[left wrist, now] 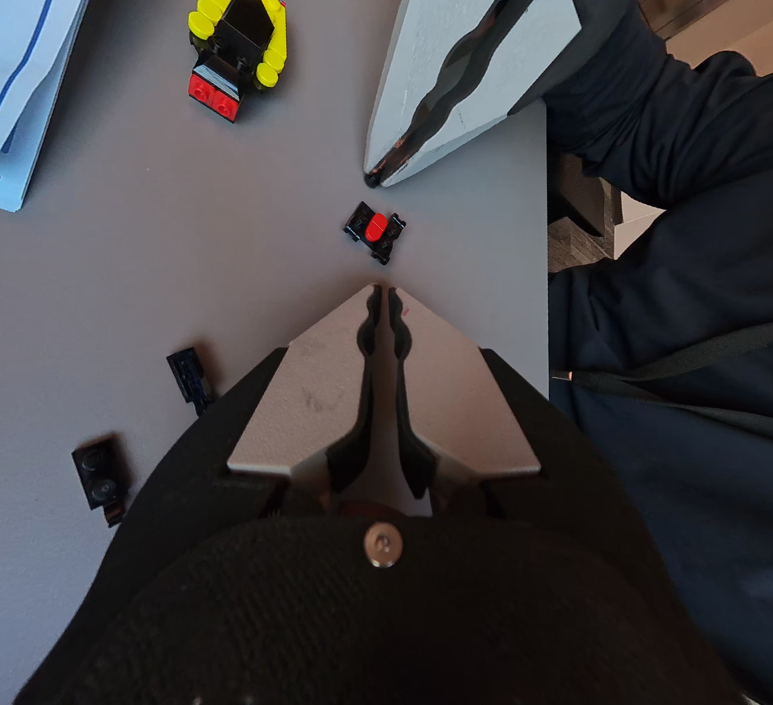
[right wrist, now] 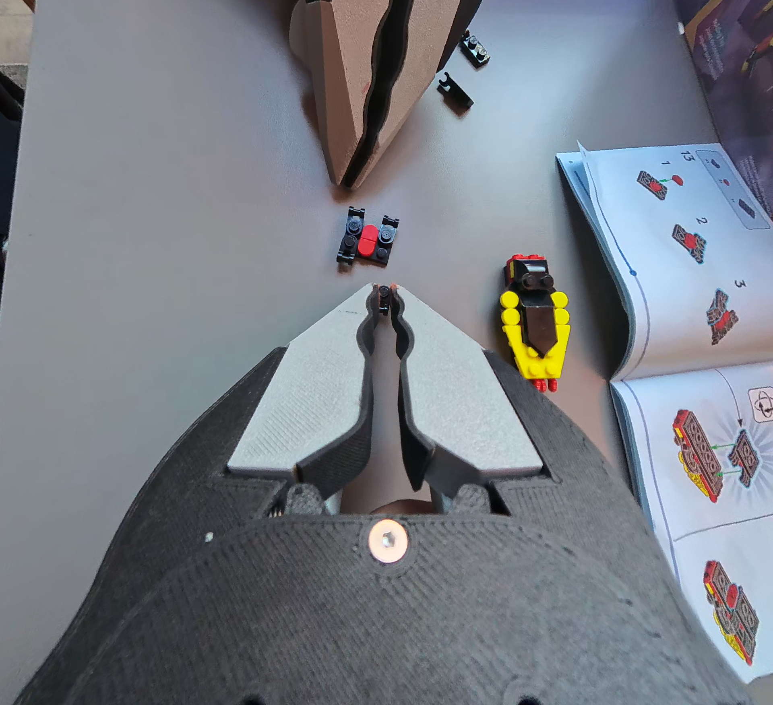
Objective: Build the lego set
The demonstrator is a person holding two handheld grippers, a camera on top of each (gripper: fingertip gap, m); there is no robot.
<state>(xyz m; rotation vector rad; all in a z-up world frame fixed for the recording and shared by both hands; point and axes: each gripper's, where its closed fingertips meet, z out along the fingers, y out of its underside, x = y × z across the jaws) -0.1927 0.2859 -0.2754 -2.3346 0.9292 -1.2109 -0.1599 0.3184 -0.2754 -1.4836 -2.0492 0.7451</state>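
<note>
The right tool point(right wrist: 385, 295) pinched a tiny black plastic piece point(right wrist: 384, 297); the left tool point(left wrist: 385, 292), nearly closed, held nothing. Between them on the grey tabletop point(right wrist: 167, 183) lay the small black-and-red plate assembly point(right wrist: 369, 241). Unbraced, it could skid if pressed.

2 wrist views are taken from above and behind each gripper, angled steeply down at the grey table point(left wrist: 125, 225) at close range. The left wrist view is aimed along the left gripper point(left wrist: 384, 290) toward the right gripper point(left wrist: 373, 179), and the right wrist view is aimed the opposite way. Shared by both views are the small black-and-red assembly point(left wrist: 375, 231) point(right wrist: 368, 240) between the tips, the yellow-and-black model point(left wrist: 238, 41) point(right wrist: 535, 319) and the instruction booklet point(left wrist: 29, 58) point(right wrist: 669, 267).
</note>
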